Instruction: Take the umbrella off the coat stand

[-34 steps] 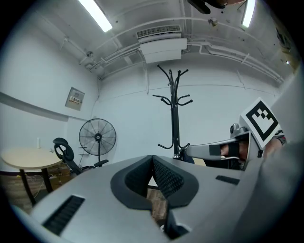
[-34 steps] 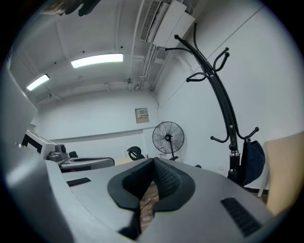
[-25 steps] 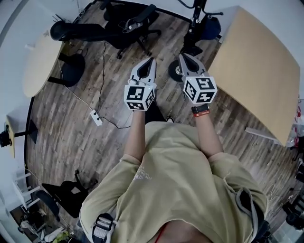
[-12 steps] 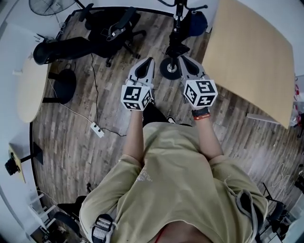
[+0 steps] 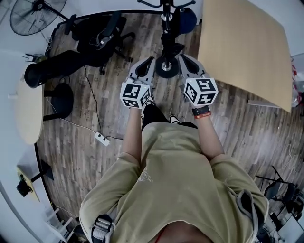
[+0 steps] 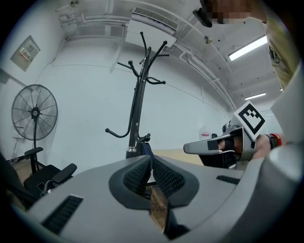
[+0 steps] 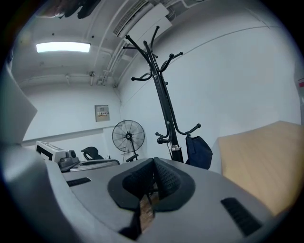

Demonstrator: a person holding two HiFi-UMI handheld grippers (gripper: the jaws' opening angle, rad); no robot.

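Observation:
A black coat stand (image 5: pixel 166 28) rises straight ahead, its round base (image 5: pixel 166 67) on the wood floor between my two grippers. A folded dark blue umbrella (image 7: pixel 197 151) hangs from a low hook on the stand's right side; it also shows in the head view (image 5: pixel 188 19) and as a sliver behind the pole (image 6: pixel 147 149). My left gripper (image 5: pixel 150 60) is shut and empty, short of the stand (image 6: pixel 138 104). My right gripper (image 5: pixel 182 57) is likewise shut with nothing in it, and apart from the umbrella.
A large wooden tabletop (image 5: pixel 242 42) lies to the right of the stand. Black office chairs (image 5: pixel 99 35) and a standing fan (image 5: pixel 31 14) are to the left. A round table (image 5: pixel 27 111) and a power strip with its cable (image 5: pixel 101 138) are at the left.
The person has stepped toward the coat stand. Both grippers now flank its base and have sunk a little. Both stay shut.

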